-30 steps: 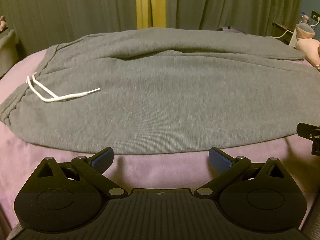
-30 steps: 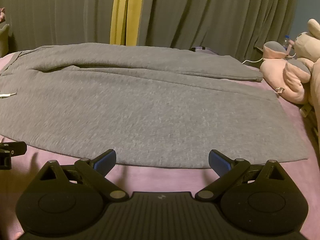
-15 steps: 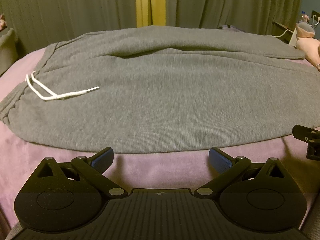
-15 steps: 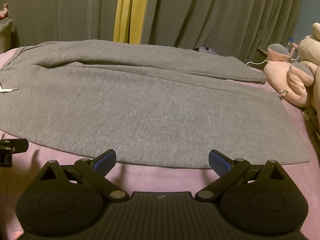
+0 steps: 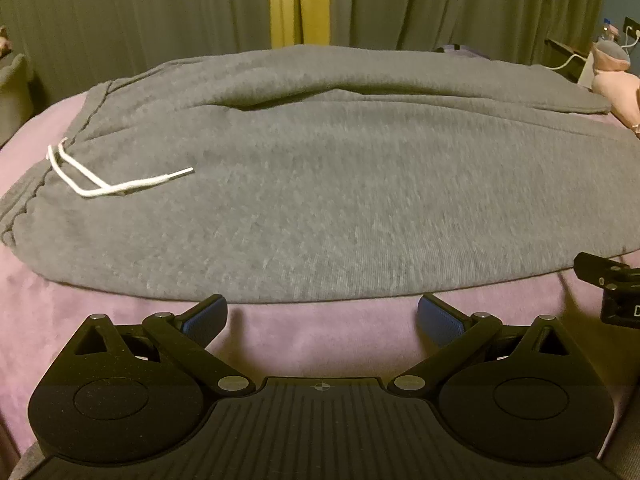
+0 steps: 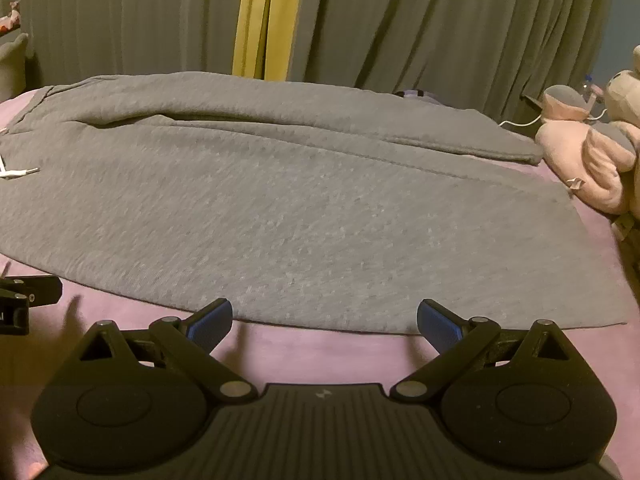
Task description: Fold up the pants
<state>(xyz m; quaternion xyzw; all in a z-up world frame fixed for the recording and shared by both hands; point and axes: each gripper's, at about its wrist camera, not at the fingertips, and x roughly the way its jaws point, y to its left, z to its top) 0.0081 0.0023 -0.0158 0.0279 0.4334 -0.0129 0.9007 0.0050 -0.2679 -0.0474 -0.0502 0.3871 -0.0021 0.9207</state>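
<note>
Pants (image 5: 340, 200) are being shown lying lengthwise across the bed (image 5: 320, 336), waistband leftward, near edge just ahead of both spread, empty grippers, left (image 5: 322, 316) and right (image 6: 324, 320).

Room, dim warm light. Back wall: grey-green curtains (image 6: 440, 32) hanging floor-length in close pleats, with a narrow yellow curtain strip (image 6: 260, 20) showing between two panels. Centre: bed with pink-mauve cover (image 5: 320, 344) filling the foreground. Right of bed: pink and grey stuffed toys (image 6: 588, 152) piled at the edge; behind them a dark shelf (image 5: 568, 54) with a white cable (image 5: 562, 65) trailing off.
</note>
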